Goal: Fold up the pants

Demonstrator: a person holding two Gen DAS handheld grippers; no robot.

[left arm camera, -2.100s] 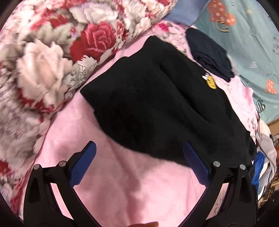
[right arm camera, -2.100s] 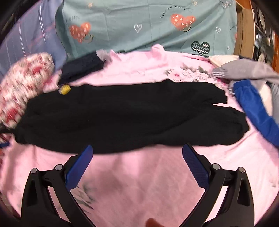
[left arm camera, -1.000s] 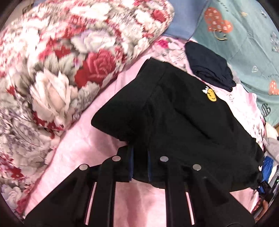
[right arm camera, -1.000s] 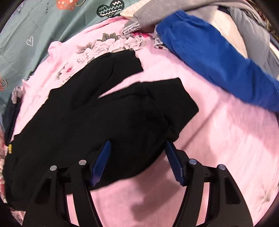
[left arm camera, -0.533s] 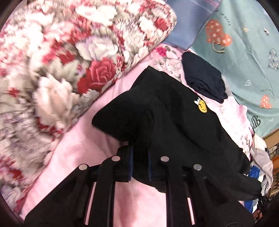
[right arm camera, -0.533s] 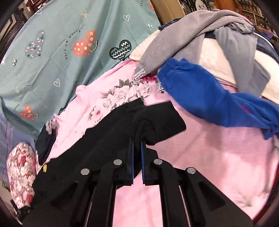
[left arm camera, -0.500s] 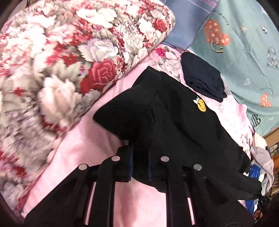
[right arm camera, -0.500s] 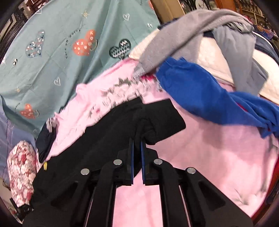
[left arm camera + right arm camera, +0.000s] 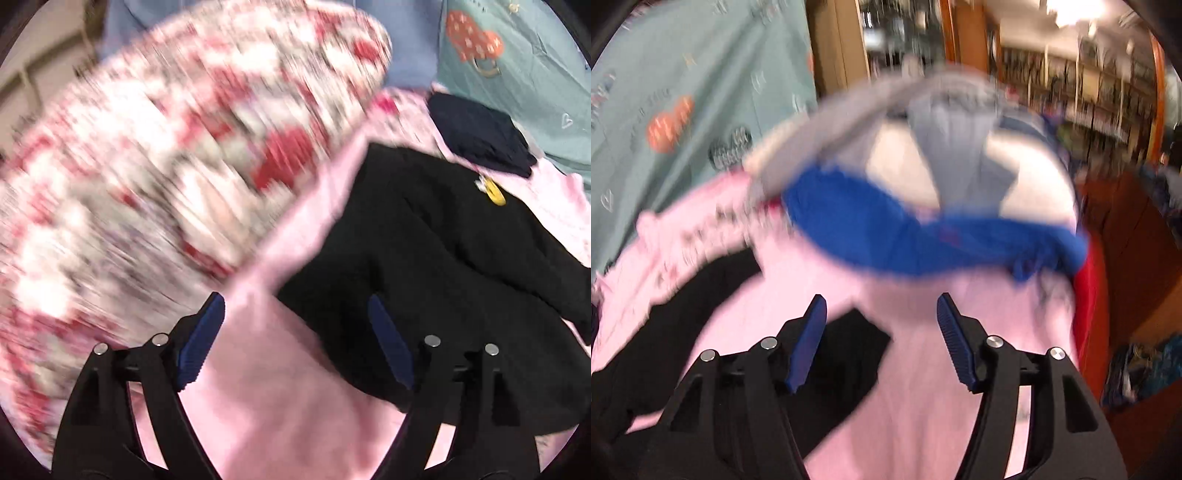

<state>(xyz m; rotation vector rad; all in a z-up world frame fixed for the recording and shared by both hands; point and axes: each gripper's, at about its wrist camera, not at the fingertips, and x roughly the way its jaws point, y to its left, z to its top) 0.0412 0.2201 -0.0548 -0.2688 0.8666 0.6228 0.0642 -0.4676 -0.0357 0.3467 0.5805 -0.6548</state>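
The black pants lie on the pink sheet with a yellow smiley patch near their far edge. My left gripper hovers at their near left edge with its jaws opening. Its blue pads press on nothing, and the cloth lies under the right finger. In the right wrist view a pants leg end lies low on the left, partly under the left finger. My right gripper is opening too, with only the pink sheet between its jaws.
A big floral quilt fills the left of the left wrist view. A folded dark navy garment lies beyond the pants. A blue garment and a grey one are heaped ahead of the right gripper, before wooden furniture.
Half a second ago both grippers were shut on bunched black cloth. Both now stand open and the pants have dropped to the sheet. The right view has swung up toward the clothes heap.
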